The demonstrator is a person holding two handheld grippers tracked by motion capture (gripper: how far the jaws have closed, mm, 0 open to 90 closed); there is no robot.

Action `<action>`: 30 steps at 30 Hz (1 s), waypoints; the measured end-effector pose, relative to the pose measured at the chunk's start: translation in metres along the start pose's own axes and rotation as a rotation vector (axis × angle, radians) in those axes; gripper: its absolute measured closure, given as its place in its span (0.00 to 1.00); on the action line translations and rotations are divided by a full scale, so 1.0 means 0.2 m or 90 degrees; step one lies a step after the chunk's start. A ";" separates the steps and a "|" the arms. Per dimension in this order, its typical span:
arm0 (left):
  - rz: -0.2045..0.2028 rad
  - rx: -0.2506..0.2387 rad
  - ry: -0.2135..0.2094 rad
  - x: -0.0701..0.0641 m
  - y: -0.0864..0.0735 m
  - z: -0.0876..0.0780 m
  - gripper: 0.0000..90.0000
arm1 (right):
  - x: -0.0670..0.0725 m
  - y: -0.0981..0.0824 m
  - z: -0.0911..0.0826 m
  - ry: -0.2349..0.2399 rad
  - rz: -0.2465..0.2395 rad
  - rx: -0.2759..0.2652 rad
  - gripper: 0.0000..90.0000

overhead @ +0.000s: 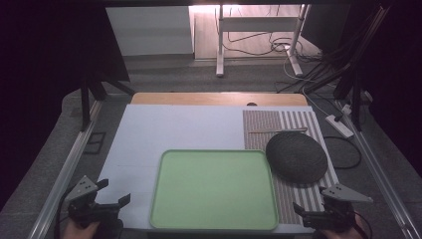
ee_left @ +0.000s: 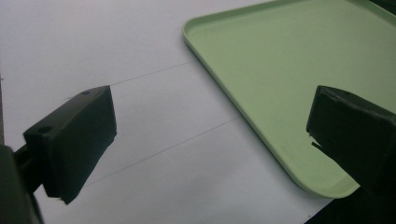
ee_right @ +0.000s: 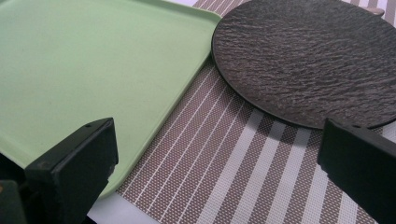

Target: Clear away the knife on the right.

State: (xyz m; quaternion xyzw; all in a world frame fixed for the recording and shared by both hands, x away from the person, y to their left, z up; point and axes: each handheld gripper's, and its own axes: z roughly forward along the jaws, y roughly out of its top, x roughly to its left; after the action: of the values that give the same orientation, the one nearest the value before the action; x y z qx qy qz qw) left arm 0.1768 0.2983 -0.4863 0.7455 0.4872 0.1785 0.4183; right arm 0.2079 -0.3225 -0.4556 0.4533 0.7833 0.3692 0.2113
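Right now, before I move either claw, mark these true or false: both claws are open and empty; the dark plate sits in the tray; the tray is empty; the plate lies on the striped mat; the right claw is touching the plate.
1. Both claws are open and empty. True: the left claw and the right claw have their jaws apart with nothing between them.
2. The plate sits in the tray. False: it lies to the tray's right.
3. The tray is empty. True.
4. The plate lies on the striped mat. True.
5. The right claw is touching the plate. False: it hangs short of it.
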 end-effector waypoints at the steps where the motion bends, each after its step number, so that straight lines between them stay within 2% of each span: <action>1: 0.000 0.000 0.000 0.00 0.00 0.00 0.03 | 0.00 0.00 0.00 0.000 0.000 0.000 0.00; 17: 0.005 0.003 0.001 0.00 0.00 0.00 0.03 | -0.01 0.00 0.01 0.011 0.014 0.015 0.00; 25: 0.004 0.003 0.000 0.00 0.00 0.00 0.03 | 0.00 0.01 0.02 -0.001 0.009 0.027 0.00; 26: 0.004 0.004 0.000 0.00 0.00 0.00 0.03 | -0.01 0.01 0.02 -0.010 0.013 0.030 0.00; 30: 0.004 0.005 -0.001 0.00 0.00 0.00 0.03 | -0.02 0.02 0.03 -0.011 0.020 0.025 0.00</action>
State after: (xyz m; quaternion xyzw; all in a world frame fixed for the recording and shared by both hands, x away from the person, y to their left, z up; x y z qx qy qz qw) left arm 0.1773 0.2978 -0.4865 0.7486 0.4853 0.1777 0.4153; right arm 0.2163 -0.3217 -0.4557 0.4726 0.7816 0.3529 0.2031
